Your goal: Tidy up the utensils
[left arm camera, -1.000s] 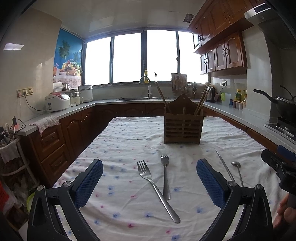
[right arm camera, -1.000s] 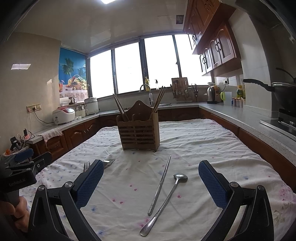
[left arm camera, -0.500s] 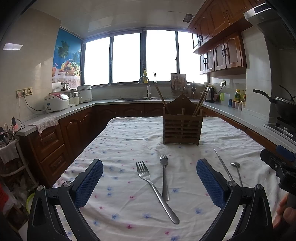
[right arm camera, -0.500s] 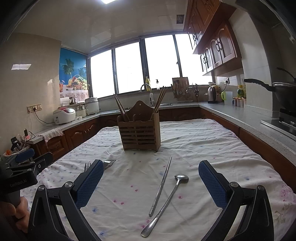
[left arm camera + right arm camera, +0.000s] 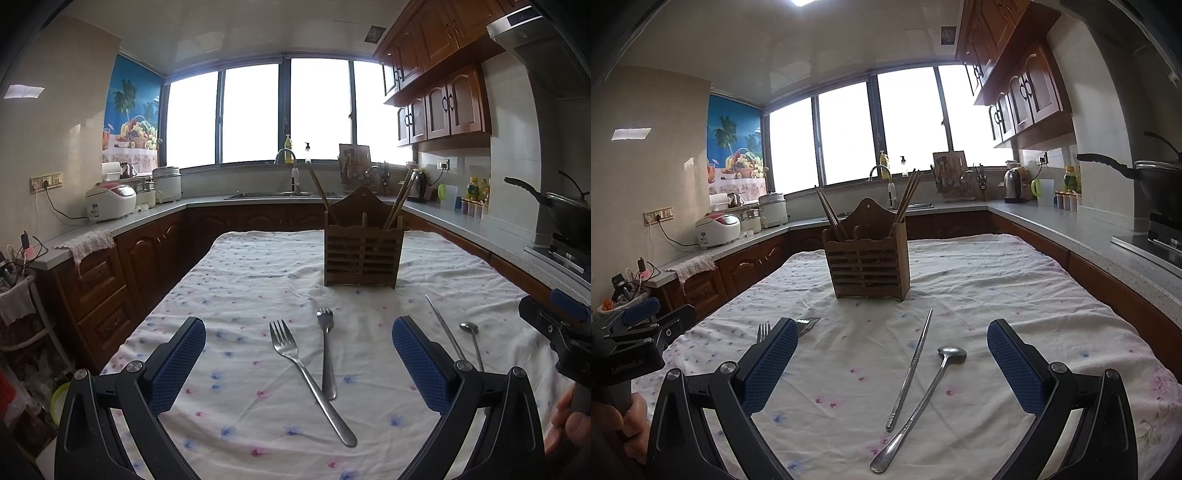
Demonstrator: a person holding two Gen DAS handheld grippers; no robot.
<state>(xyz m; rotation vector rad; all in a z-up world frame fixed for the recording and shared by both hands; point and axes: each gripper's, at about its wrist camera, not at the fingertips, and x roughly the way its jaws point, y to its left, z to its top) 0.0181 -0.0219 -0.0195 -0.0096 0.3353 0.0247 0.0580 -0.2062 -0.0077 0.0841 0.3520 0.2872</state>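
Barely shifted since a second ago: both views nudged slightly, cutlery sitting a touch lower in frame, nothing picked up.

Left hand-held gripper (image 5: 298, 363) wide open, empty, hovering low over the table (image 5: 236, 280), straddling two forks: large fork (image 5: 308, 376) lying diagonal, small fork (image 5: 327, 354) just beside it, handles crossing or touching near the lower ends. Right hand-held gripper (image 5: 892, 363) equally wide open, empty, lined up over the knife (image 5: 911, 373) and long spoon (image 5: 923, 398), which converge at the handle ends; contact there hard to confirm.

Further out: wooden utensil holder (image 5: 868, 266) upright mid-table, well apart from all four pieces. Only chopsticks (image 5: 831, 214) standing in it, in the outer compartments.

Progress estimate: essentially zero. All four metal pieces flat on the cloth, none in the holder. Remaining: four pick-and-drops, presumably forks via left, knife and spoon via right.
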